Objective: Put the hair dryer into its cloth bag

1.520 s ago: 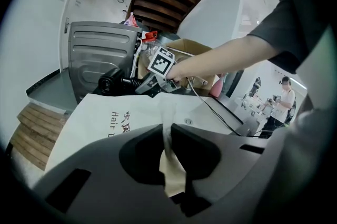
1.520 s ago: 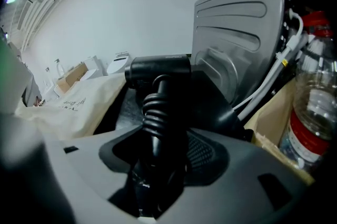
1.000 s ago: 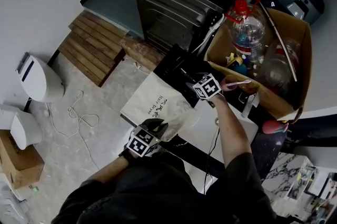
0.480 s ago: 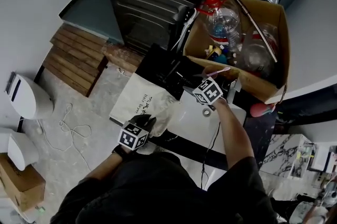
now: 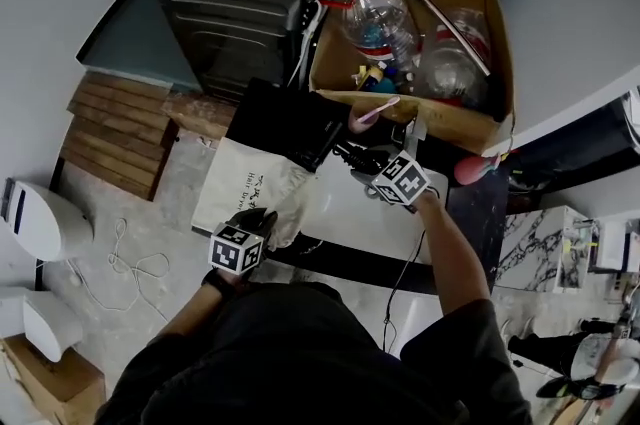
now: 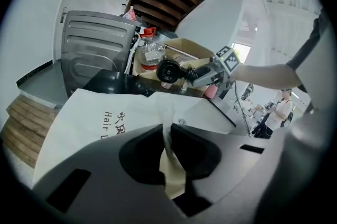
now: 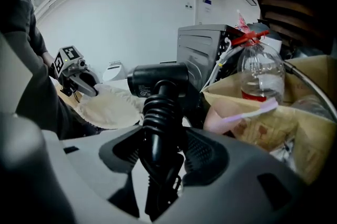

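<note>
A person is seen from above, standing at a white worktop [image 5: 352, 213] with a claw held in each hand. The left claw [image 6: 167, 132] is pressed almost together, and a fold of the cream cloth bag [image 6: 100, 112] is pinched between its jaws at the bag's rim. The bag is spread at the left end of the worktop, and dark lettering is printed on its upper side. In the right gripper view the bag's mouth is seen held open as a pale, rounded hollow beside the left claw. The right claw [image 7: 158, 139] is closed on the black hair dryer [image 7: 158, 80], gripped by the ribbed neck below its barrel, and a black cord is seen hanging down between the jaws. The hair dryer is held in the air above the far part of the worktop, apart from the bag and near a cardboard box [image 5: 470, 125]. A clear plastic bottle [image 5: 375, 13] with a red cap and other clutter are stored in the box, and a pink stick [image 5: 375, 110] juts out over its front wall. A dark metal cabinet [image 5: 230, 18] is placed behind the bag, and a wooden pallet [image 5: 110, 135] lies on the floor to the left.
</note>
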Demonstrator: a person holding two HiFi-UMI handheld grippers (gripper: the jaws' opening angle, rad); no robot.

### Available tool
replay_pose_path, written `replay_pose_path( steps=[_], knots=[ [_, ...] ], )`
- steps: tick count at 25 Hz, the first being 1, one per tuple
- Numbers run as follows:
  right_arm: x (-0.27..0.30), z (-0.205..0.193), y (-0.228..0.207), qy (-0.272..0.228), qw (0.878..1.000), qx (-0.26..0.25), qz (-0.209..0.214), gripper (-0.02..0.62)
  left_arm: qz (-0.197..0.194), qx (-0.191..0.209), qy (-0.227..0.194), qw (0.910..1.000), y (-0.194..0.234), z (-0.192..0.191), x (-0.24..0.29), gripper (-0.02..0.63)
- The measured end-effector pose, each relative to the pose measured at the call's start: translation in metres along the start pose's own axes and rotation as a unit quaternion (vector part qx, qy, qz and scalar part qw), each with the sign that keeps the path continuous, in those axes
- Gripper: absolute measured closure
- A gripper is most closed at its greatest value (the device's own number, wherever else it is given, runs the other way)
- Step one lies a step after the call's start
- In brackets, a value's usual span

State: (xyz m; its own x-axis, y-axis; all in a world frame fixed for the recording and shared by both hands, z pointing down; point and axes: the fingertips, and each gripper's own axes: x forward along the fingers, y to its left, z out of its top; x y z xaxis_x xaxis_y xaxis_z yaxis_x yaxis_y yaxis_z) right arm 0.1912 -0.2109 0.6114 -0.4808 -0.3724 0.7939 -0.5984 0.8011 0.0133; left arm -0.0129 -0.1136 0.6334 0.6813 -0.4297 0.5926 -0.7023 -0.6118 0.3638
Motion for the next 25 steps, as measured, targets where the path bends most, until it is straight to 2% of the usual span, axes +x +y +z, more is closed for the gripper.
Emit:
replay_pose_path(
  steps=[15, 25],
  knots=[
    [-0.048, -0.098, 0.045, 0.026, 0.998, 0.06, -0.011, 0.373, 0.0, 0.006, 0.009, 0.9999, -0.003, -0.003, 0.003, 0.571],
    [-0.046, -0.129, 0.078, 0.032, 0.996, 0.078, 0.0, 0.373, 0.005, 0.005, 0.007, 0.9999, -0.004, -0.005, 0.005, 0.571]
  ],
)
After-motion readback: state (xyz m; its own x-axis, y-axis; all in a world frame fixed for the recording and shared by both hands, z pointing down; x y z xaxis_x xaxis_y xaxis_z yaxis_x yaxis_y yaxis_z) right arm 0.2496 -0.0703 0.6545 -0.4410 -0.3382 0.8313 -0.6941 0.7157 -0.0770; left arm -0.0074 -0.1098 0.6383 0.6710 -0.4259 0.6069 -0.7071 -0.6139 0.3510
